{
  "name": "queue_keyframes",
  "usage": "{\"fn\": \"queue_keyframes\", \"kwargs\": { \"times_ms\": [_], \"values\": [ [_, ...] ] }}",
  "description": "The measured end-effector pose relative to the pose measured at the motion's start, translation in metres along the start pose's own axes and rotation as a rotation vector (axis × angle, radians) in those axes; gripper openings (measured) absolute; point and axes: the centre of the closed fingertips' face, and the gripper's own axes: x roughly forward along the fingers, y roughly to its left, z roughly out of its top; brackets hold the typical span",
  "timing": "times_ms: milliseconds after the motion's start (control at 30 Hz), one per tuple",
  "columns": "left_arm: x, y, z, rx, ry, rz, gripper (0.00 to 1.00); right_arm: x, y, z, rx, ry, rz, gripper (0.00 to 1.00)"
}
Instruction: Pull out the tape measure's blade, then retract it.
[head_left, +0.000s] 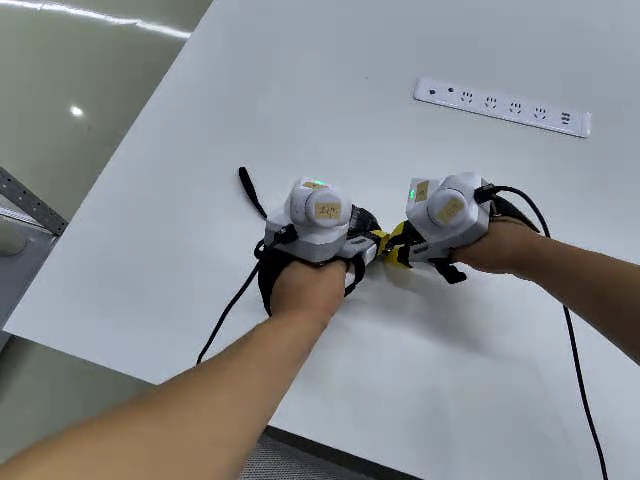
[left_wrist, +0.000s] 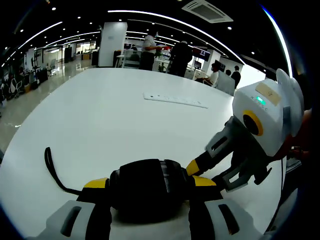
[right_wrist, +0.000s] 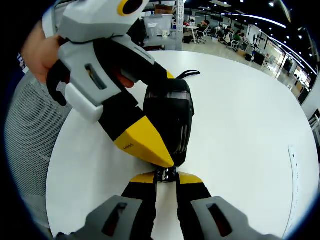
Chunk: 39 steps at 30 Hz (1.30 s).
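left gripper (left_wrist: 150, 183) clamps rounded black tape measure (left_wrist: 149, 192); right gripper (right_wrist: 165, 178) pinches it.

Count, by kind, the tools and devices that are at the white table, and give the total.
Tape measure: 1
Power strip: 1
Grippers: 2 (left gripper, right gripper)
Total: 4

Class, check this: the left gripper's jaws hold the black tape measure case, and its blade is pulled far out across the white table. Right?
No. The blade is barely out: in the right gripper view, the right gripper pinches its tip at the tape measure case. The left gripper does hold that case on the white table.
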Motion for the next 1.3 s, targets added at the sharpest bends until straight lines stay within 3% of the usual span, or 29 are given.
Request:
{"fn": "queue_keyframes", "kwargs": {
  "times_ms": [1300],
  "values": [
    [-0.0004,0.0015,0.0002,0.001,-0.003,0.004,0.60,0.0063,-0.0018,0.0038,-0.015,0.003,-0.019,0.12]
  ]
}}
